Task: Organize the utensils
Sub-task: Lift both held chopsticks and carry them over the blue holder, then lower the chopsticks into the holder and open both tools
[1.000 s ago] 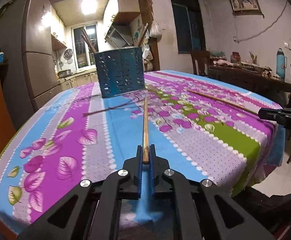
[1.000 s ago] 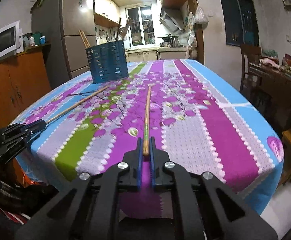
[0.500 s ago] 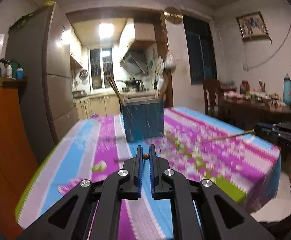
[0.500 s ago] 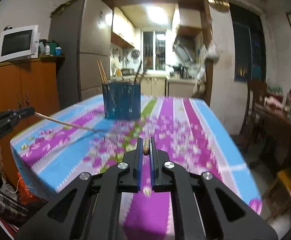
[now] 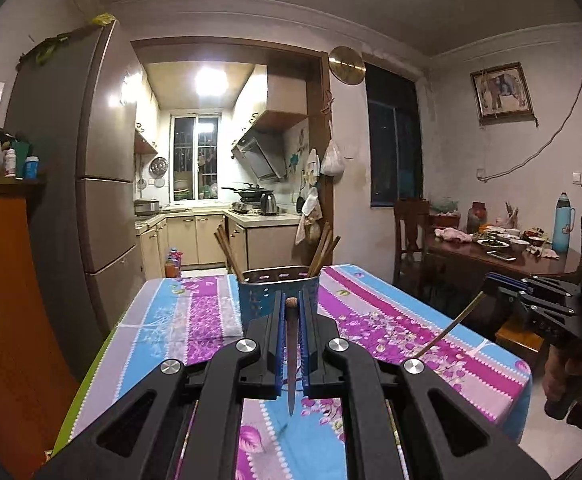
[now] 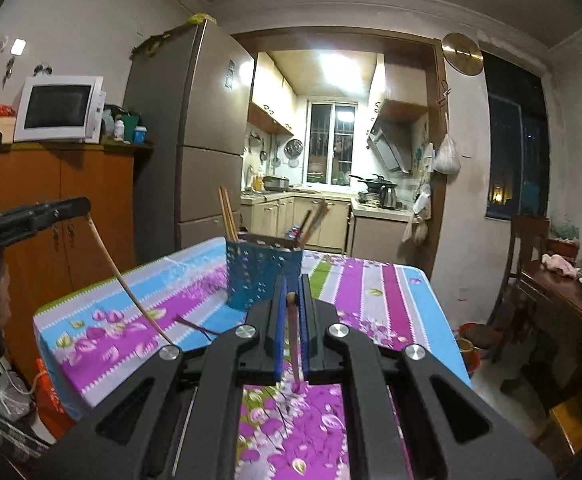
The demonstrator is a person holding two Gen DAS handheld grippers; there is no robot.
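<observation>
Jaws of the left gripper [image 5: 290, 312] are closed on 1 chopstick [image 5: 291, 344], which hangs point-down between the blue pads, clear of the table [image 5: 179, 320]. Jaws of the right gripper [image 6: 291, 308] are likewise closed on a second chopstick [image 6: 293, 340], also hanging with its tip above the cloth. Each gripper appears at the edge of the other's view, its chopstick slanting down toward the table. Beyond both grippers, a blue perforated utensil holder [image 5: 263, 300] stands upright on the floral striped tablecloth [image 6: 371, 300], with several chopsticks leaning out of it on 2 sides. Farther back are a refrigerator [image 6: 195, 140], a lit kitchen [image 5: 207, 184] and, to the right, a dining table with dishes [image 5: 503, 256].
</observation>
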